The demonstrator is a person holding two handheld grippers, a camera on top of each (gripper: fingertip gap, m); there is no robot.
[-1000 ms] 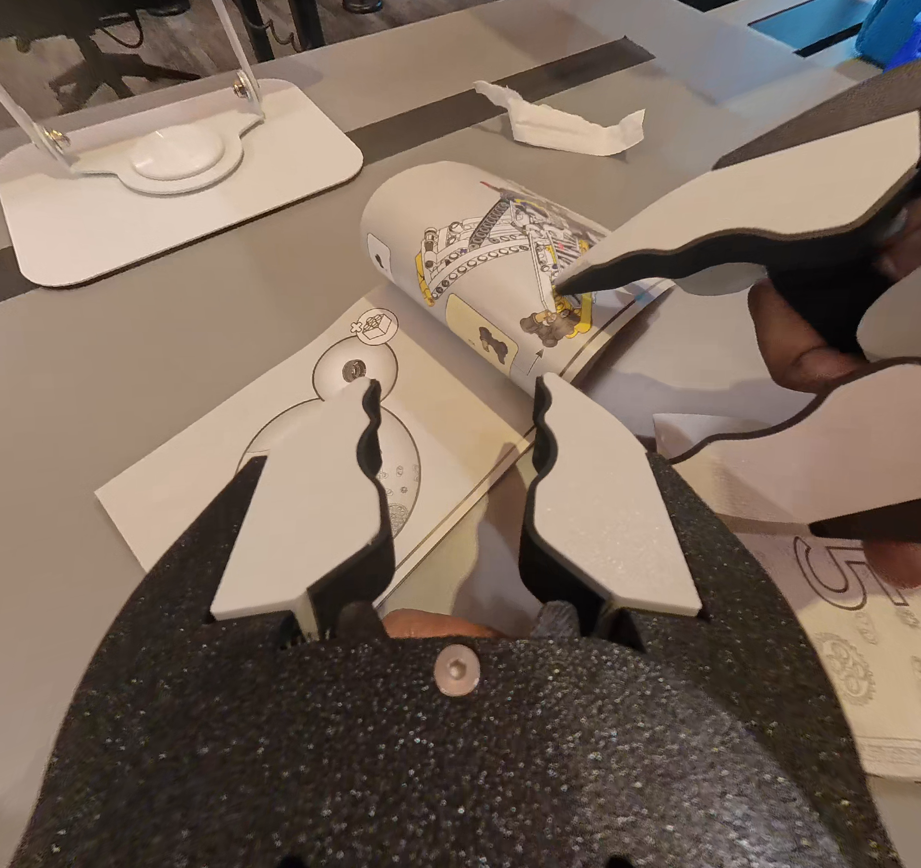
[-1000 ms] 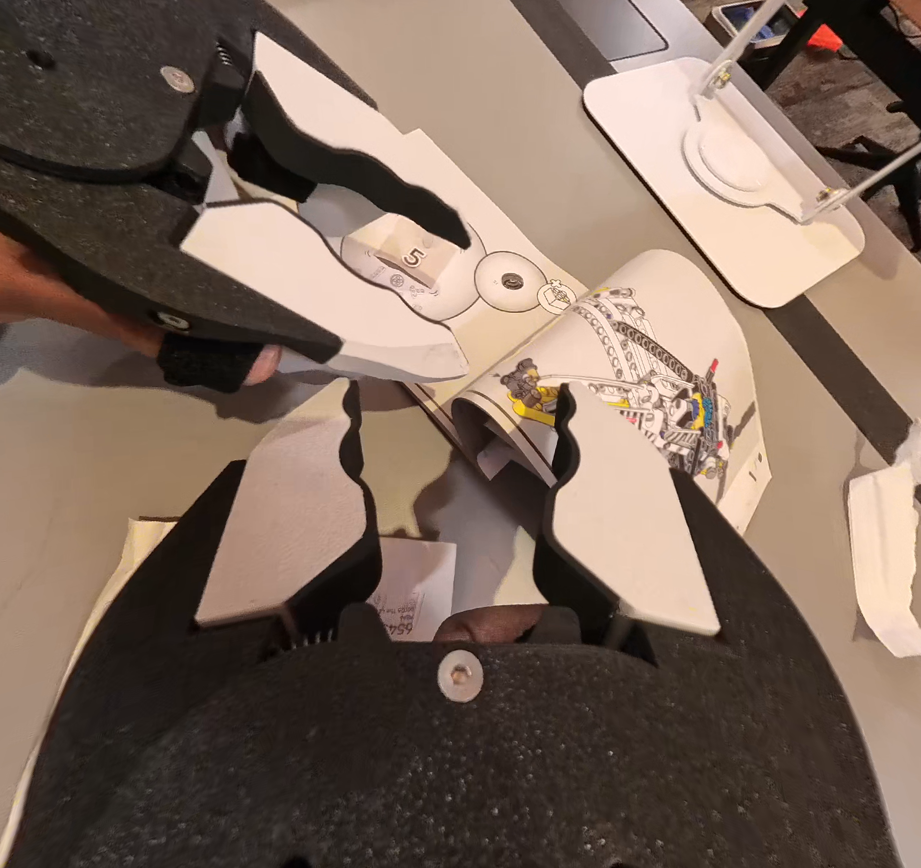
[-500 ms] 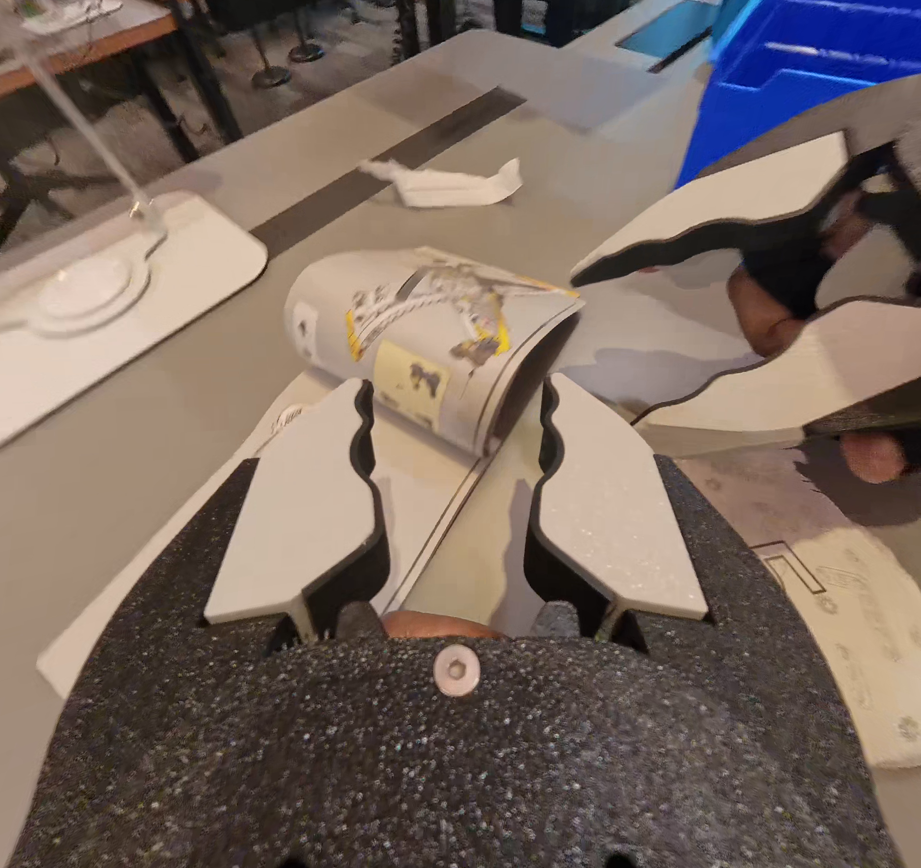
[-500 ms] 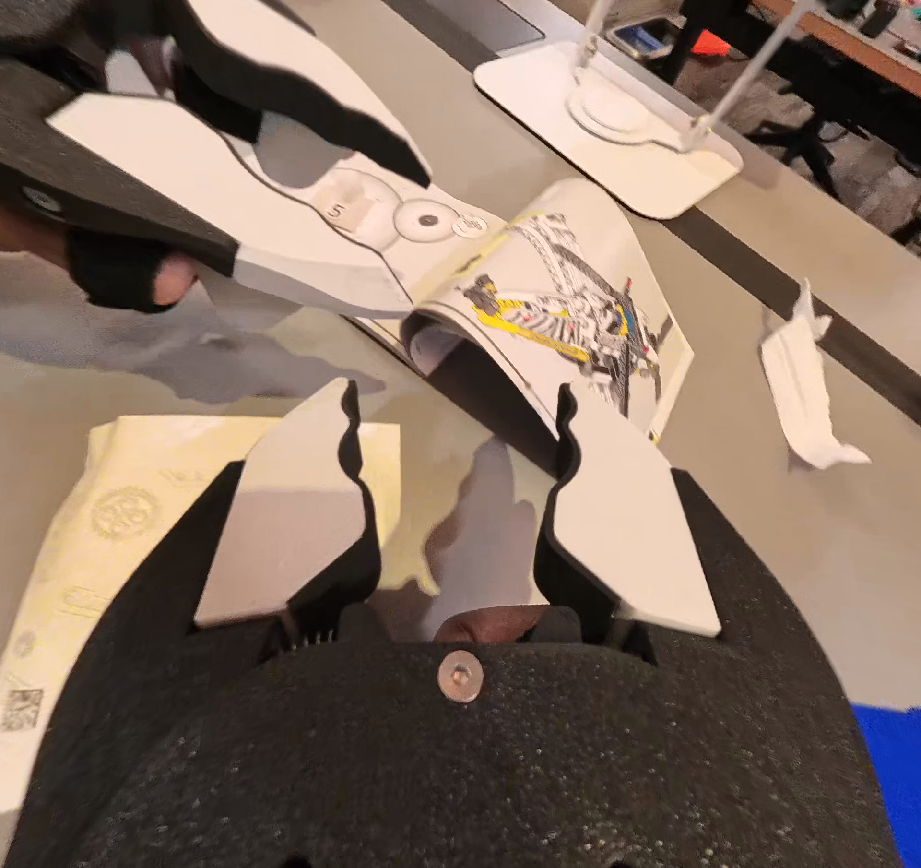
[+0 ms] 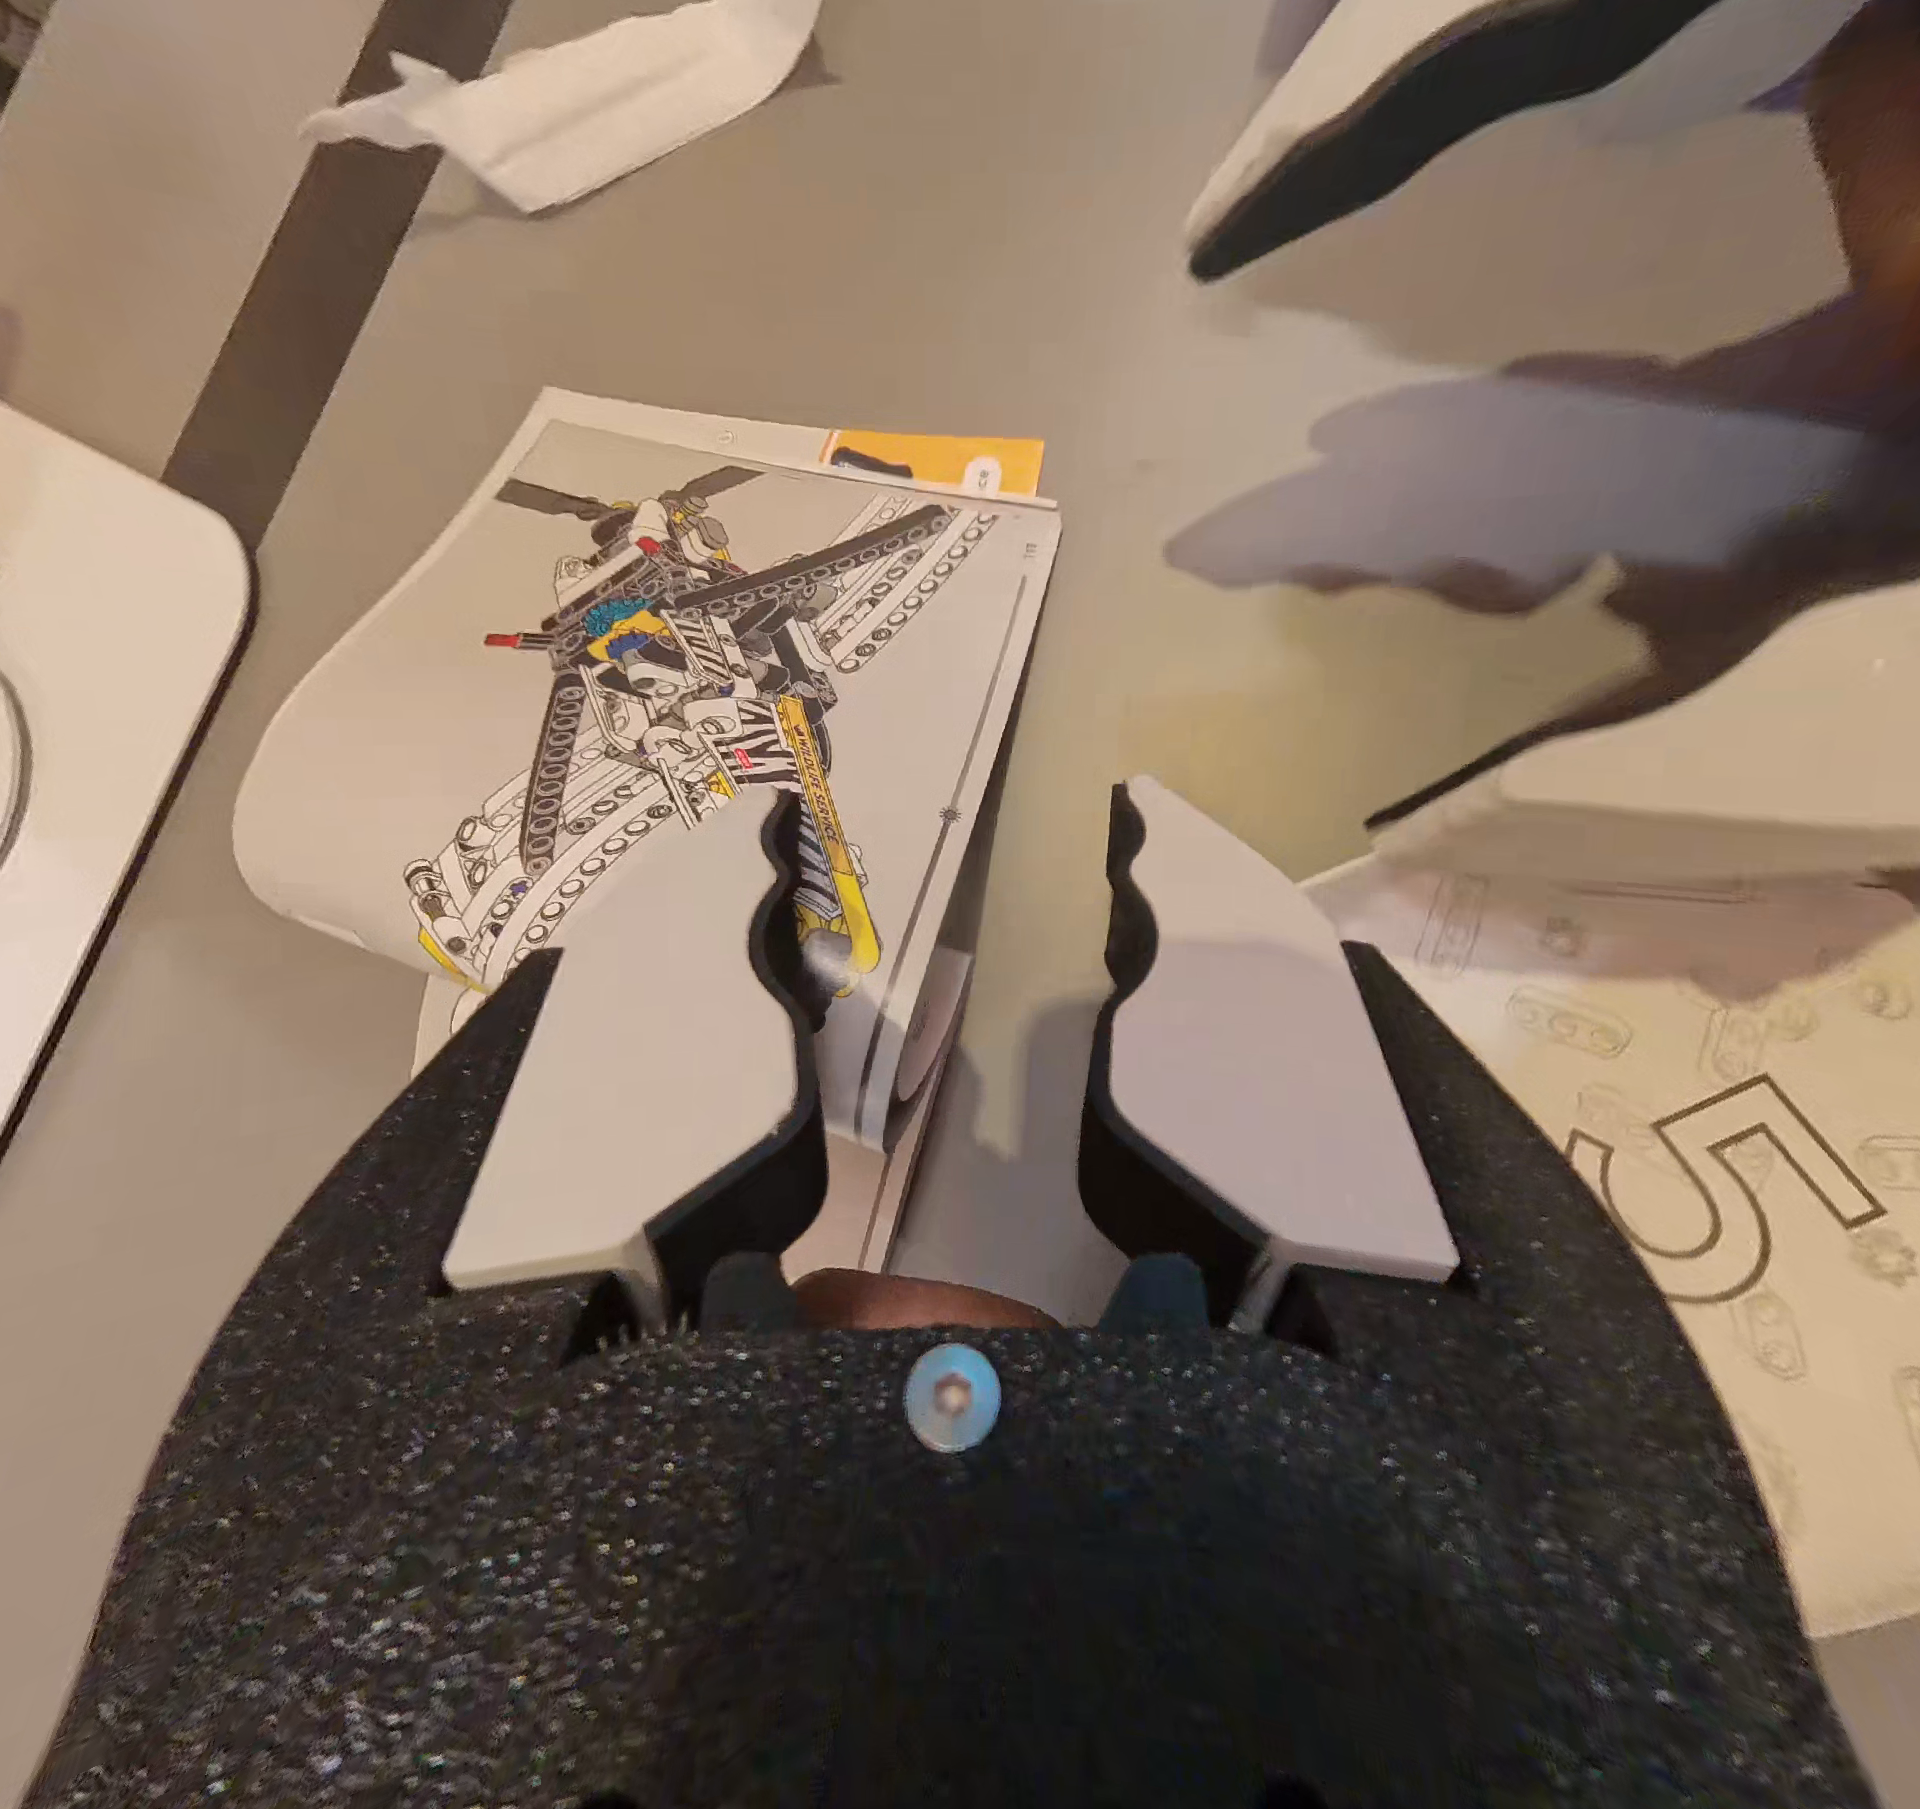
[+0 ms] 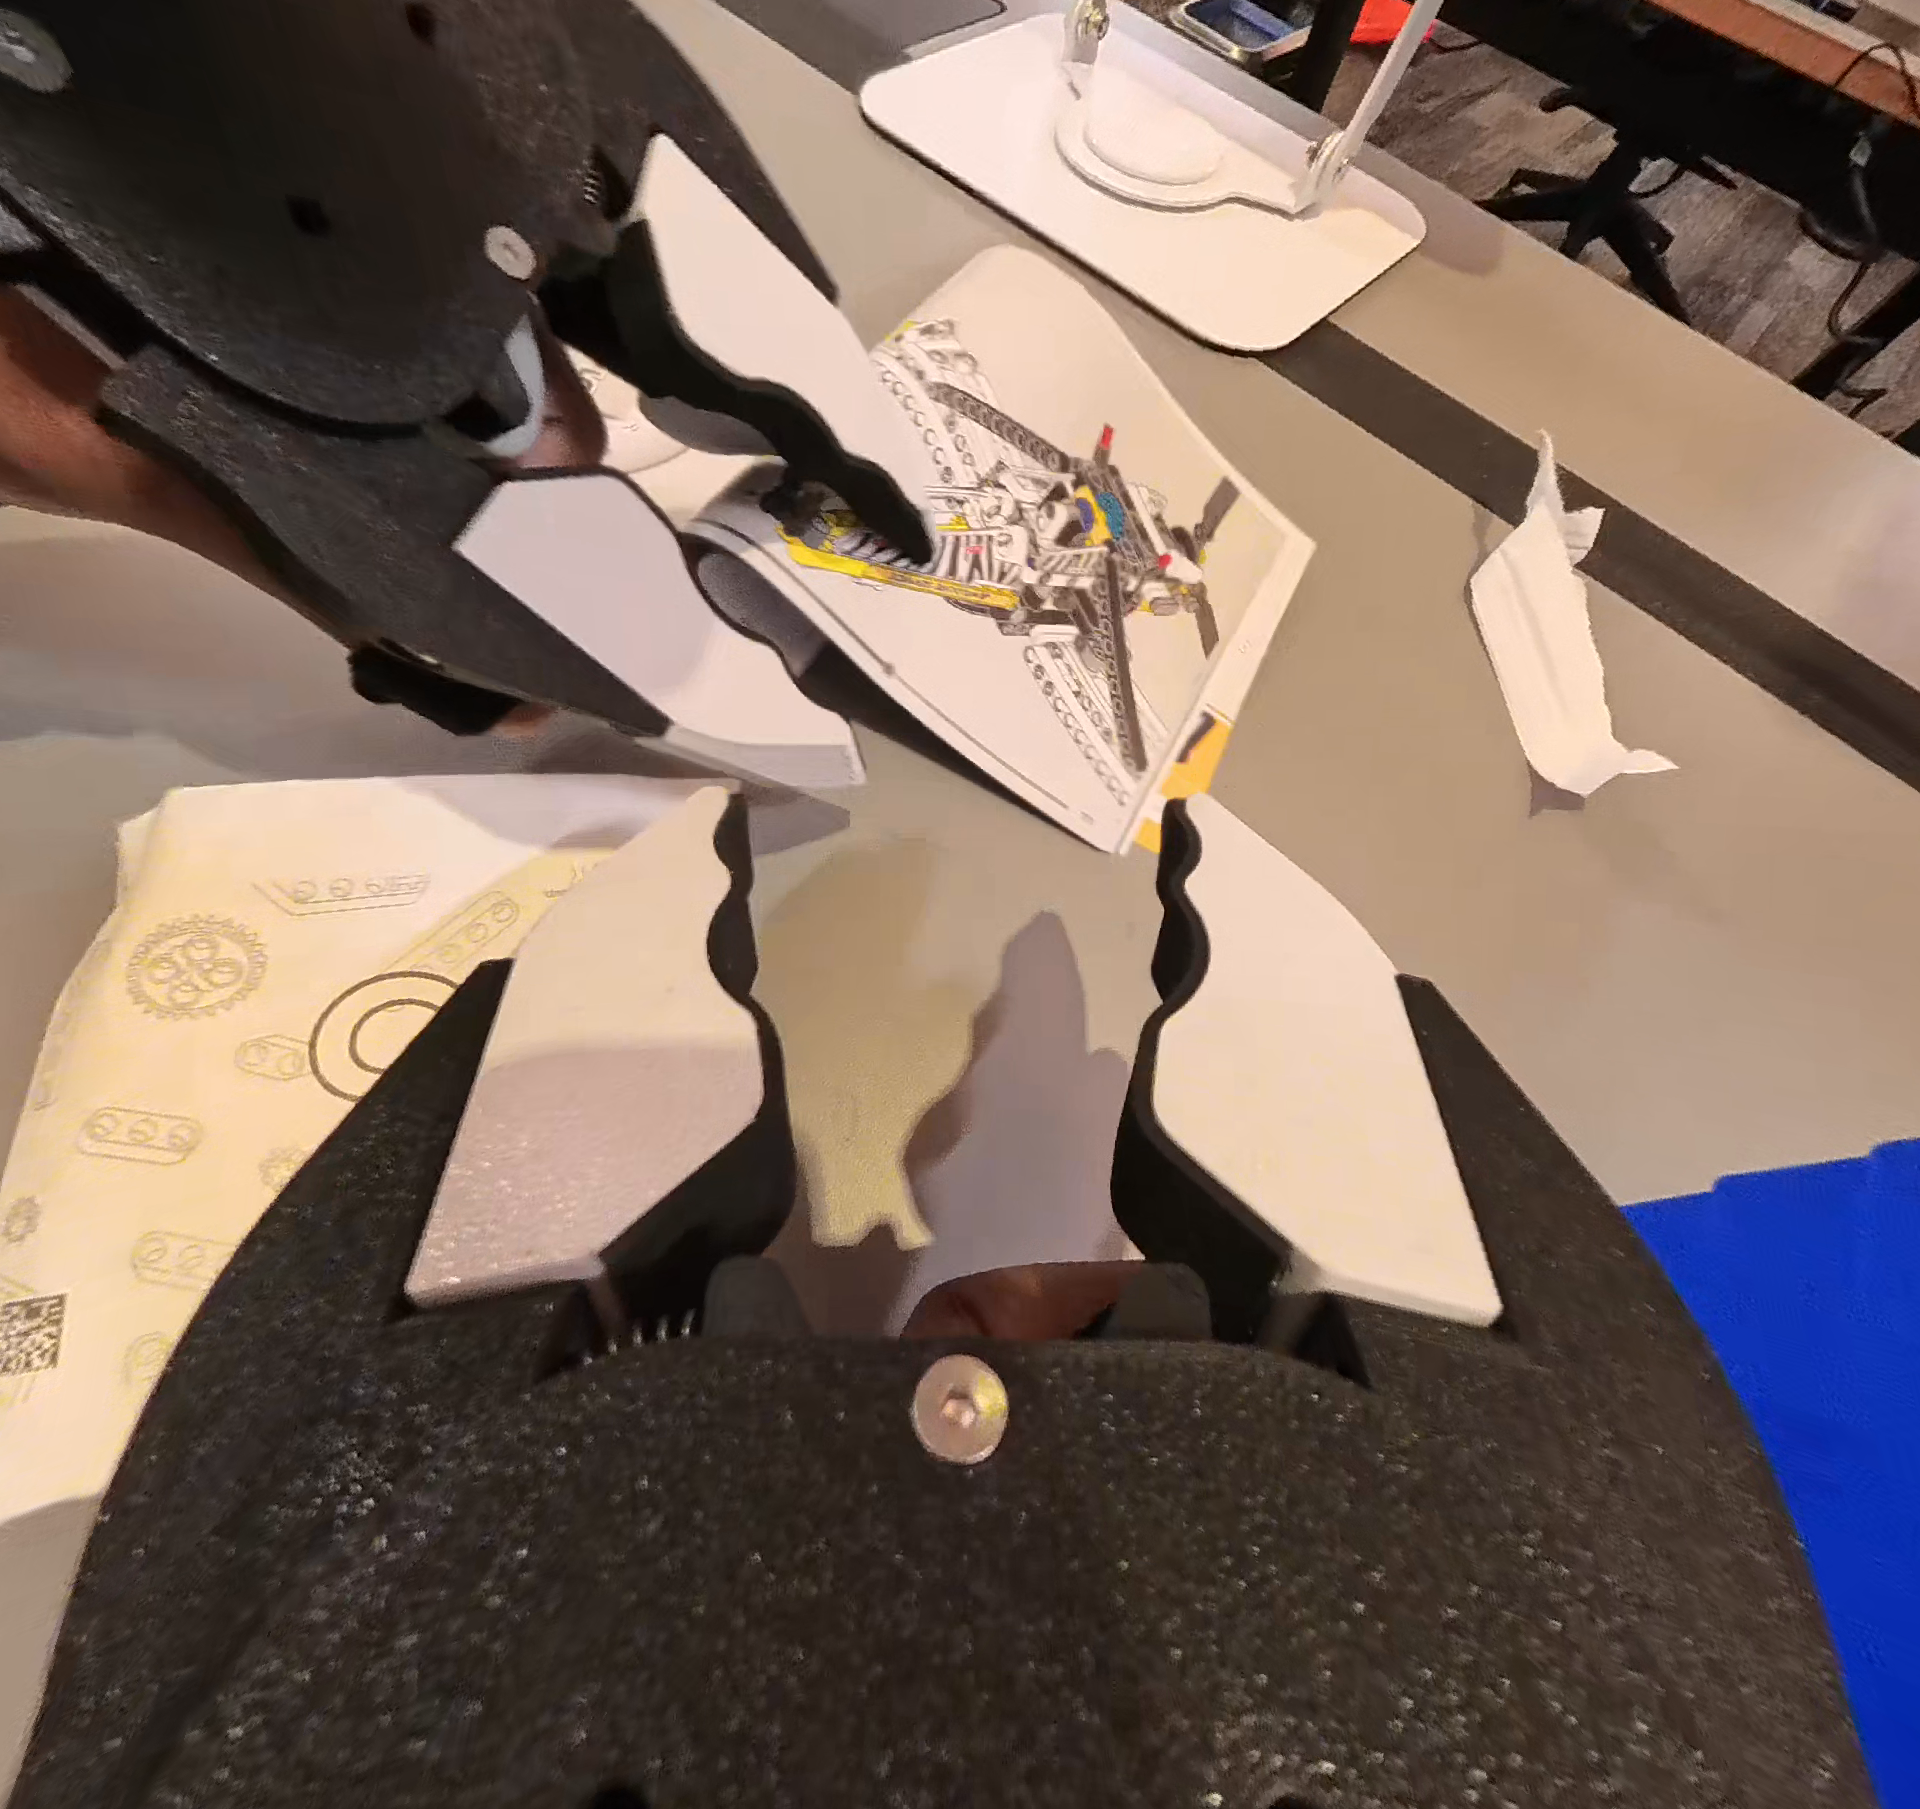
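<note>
Near the table's [image 6: 1455, 980] middle, the left gripper [image 5: 940, 809], fingers apart and holding nothing, straddles the curled booklet's [image 5: 665, 637] free edge; the right gripper [image 6: 951, 824] hangs open nearby.

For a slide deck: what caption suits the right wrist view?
Open right gripper hovers over the grey table; open left gripper straddles the instruction booklet's edge.

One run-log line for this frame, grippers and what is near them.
left gripper: open, over booklet's curled page | right gripper: open, nothing held, near booklet corner | nearby: paper bag, torn paper strip, white stand base
</note>
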